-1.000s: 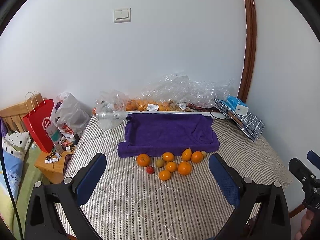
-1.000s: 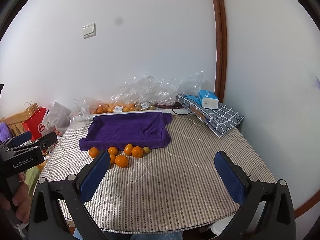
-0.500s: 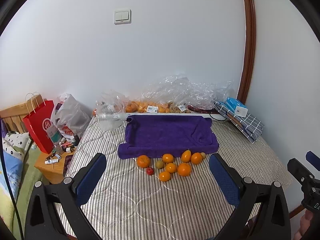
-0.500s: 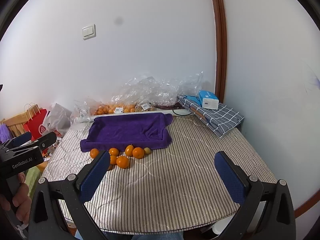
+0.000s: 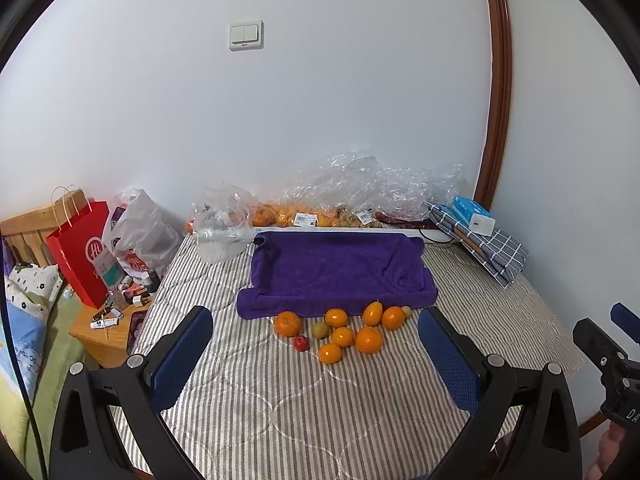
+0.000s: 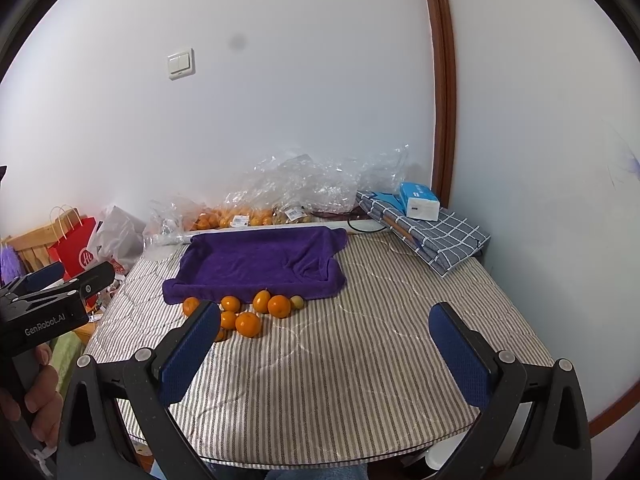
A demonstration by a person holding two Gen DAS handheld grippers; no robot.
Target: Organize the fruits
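Several oranges [image 5: 369, 339] lie loose on the striped table [image 5: 280, 400] in front of a purple towel-lined tray [image 5: 336, 268], with a small red fruit [image 5: 301, 343] and a greenish one [image 5: 320, 330] among them. The oranges [image 6: 248, 324] and the tray [image 6: 256, 260] also show in the right wrist view. My left gripper [image 5: 316, 344] is open and empty, held back from the fruit. My right gripper [image 6: 324, 344] is open and empty, to the right of the pile.
Clear plastic bags with more oranges [image 5: 304, 216] lie along the wall behind the tray. A folded checked cloth with a blue box [image 6: 420, 204] sits at the back right. A red paper bag [image 5: 80, 248] and a cluttered side table [image 5: 112, 320] stand left of the table.
Both views have shifted only slightly; the fruit sits a little nearer in the frames. Both grippers stay open and empty.
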